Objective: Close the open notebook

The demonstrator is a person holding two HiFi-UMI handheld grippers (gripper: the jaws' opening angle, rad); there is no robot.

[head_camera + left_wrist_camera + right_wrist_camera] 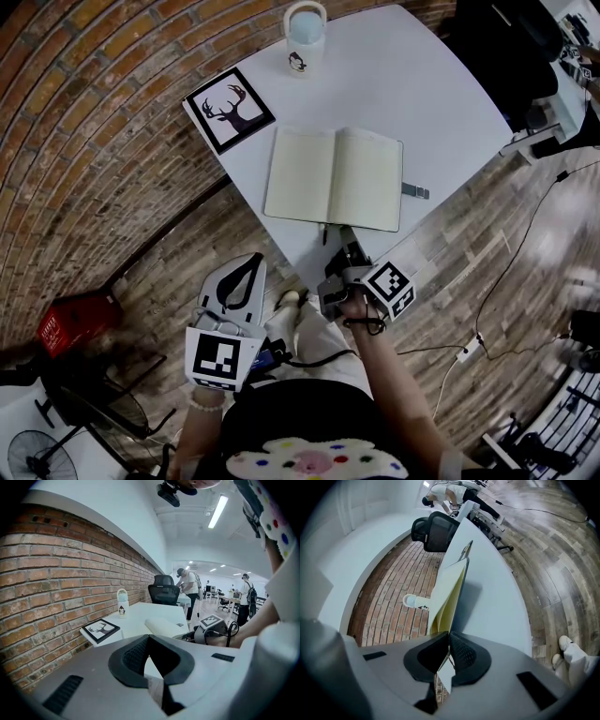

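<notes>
The notebook (333, 178) lies open on the white table (422, 84), its cream pages facing up. My right gripper (345, 246) is at the notebook's near edge, just right of the spine. In the right gripper view the jaws (450, 637) are shut, with the edge of the notebook (450, 588) running in between the pads. My left gripper (249, 267) hangs off the table's near-left side over the floor. Seen in the left gripper view, its jaws (149, 639) are shut on nothing, and the notebook (161, 626) is ahead of them.
A framed deer picture (230, 108) lies at the table's left corner, and a white bottle (305, 37) stands at the far edge. A small grey object (415, 190) sits right of the notebook. The brick wall (84, 141) runs along the left. A red crate (75, 323) and cables (506, 272) are on the floor.
</notes>
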